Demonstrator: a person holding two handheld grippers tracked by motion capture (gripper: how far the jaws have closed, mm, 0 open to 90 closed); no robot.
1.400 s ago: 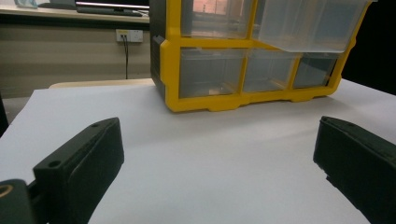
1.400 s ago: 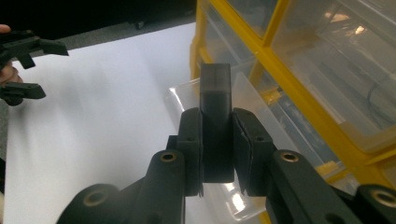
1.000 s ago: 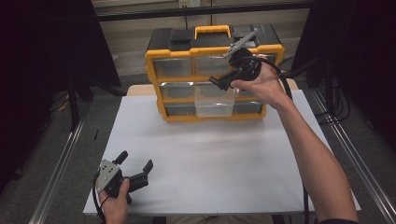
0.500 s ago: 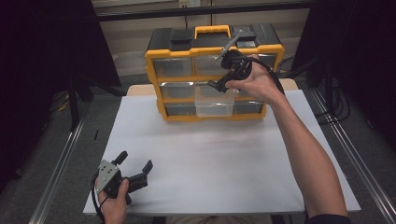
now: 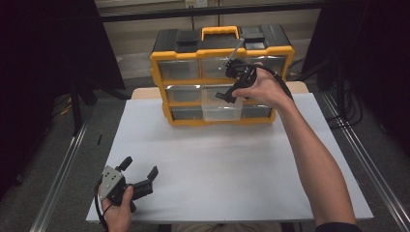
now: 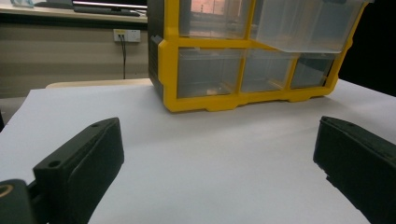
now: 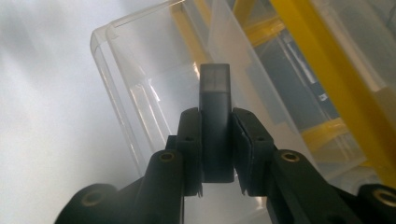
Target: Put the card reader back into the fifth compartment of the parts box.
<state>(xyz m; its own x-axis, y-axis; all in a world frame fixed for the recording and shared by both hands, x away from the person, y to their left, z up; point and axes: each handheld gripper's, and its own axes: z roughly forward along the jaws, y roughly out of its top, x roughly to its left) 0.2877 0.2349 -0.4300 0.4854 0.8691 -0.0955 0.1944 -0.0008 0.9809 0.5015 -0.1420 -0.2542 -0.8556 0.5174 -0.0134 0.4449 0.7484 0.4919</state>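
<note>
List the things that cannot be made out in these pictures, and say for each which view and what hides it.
- Right tongs, high view: what they grip is too small to see, behind the hand.
- Dark block, right gripper view: its lower end is hidden between the tongs; what it is stays unclear.
- Open clear drawer, same view: any contents are unclear through glare.
- Yellow organizer, left gripper view: its top is cut off by the edge.

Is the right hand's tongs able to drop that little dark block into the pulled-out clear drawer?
Probably yes. The right tongs hold the dark block just above the open clear drawer, whose top is open, and nothing sits between them.
</note>
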